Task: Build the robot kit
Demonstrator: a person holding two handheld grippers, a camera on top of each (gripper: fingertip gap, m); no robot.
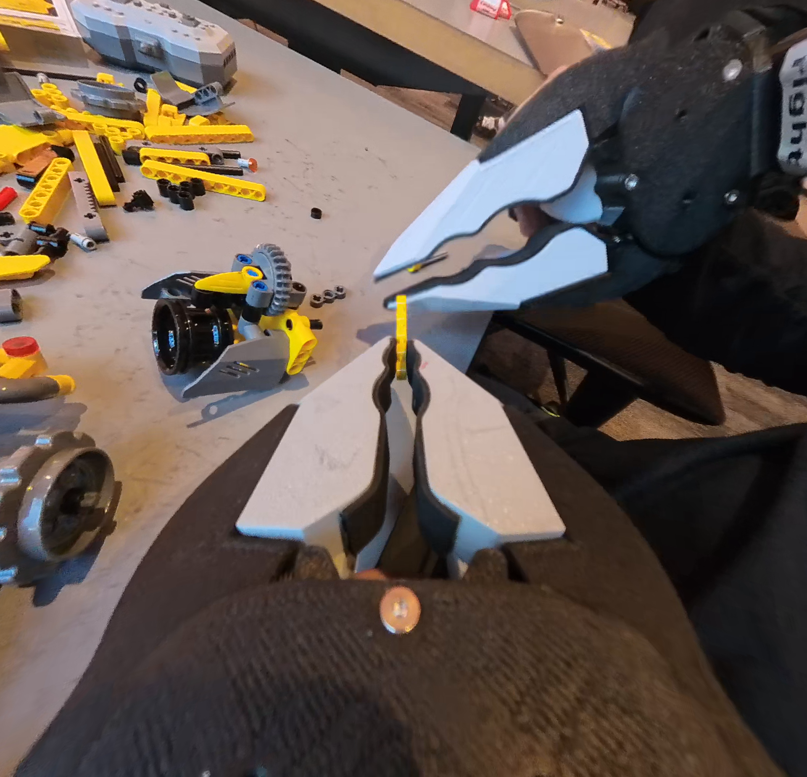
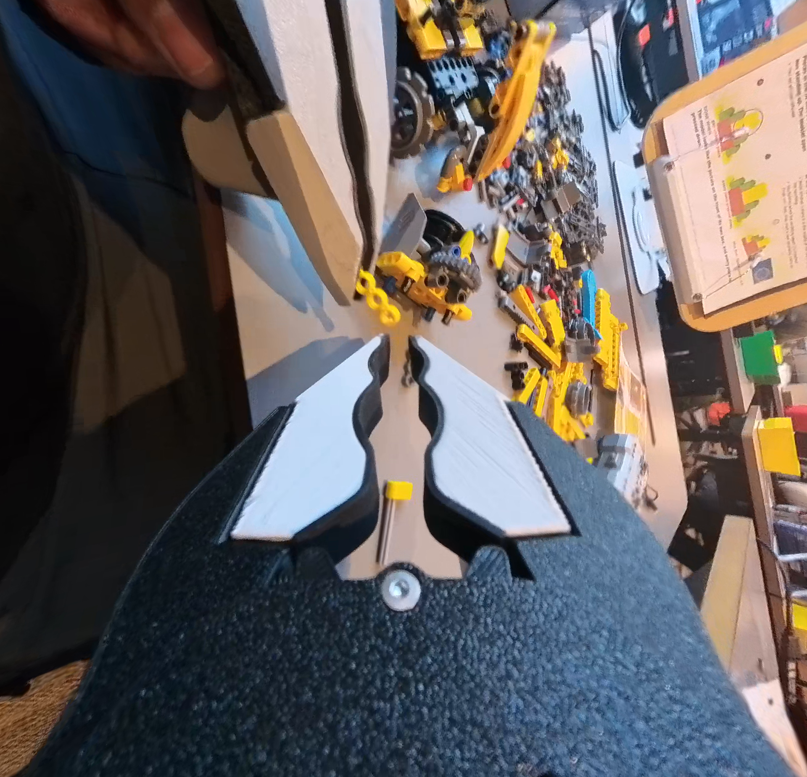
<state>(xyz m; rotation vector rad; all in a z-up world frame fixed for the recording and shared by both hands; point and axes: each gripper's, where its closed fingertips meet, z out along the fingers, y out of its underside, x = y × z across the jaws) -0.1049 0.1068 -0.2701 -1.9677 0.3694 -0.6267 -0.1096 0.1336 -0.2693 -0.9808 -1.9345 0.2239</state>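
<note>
Off the near edge of the grey table (image 1: 349,145), in the left wrist view, my left gripper (image 1: 401,346) is pinched shut on a thin yellow beam (image 1: 400,319). Only the beam's lower end sits between the tips; the rest stands upright and free above them. My right gripper (image 1: 384,289) comes in from the right with its jaws a narrow way apart, and its lower finger meets the beam's top end, or very nearly; I cannot tell whether they touch. Just left of both claws, on the table, lies a small assembly with a grey gear and a black wheel (image 1: 227,319). Farther back are loose yellow beams (image 1: 196,134), a grey battery box (image 1: 148,27) and, at the left edge, a grey wheel hub (image 1: 56,503).

At the centre of the right wrist view, my right gripper (image 2: 399,339) is slightly parted and grips nothing at its tips. A small pin with a yellow head (image 2: 393,507) shows deep between its fingers, touching neither; what it rests on I cannot tell. Just ahead, the left gripper (image 2: 360,276) holds the holed beam (image 2: 375,297), its free end near my tips. The gear assembly (image 2: 428,276) lies just beyond, and a sheet on a board (image 2: 733,188) stands at the right. A hand (image 2: 131,27) shows blurred at the top left.
</note>
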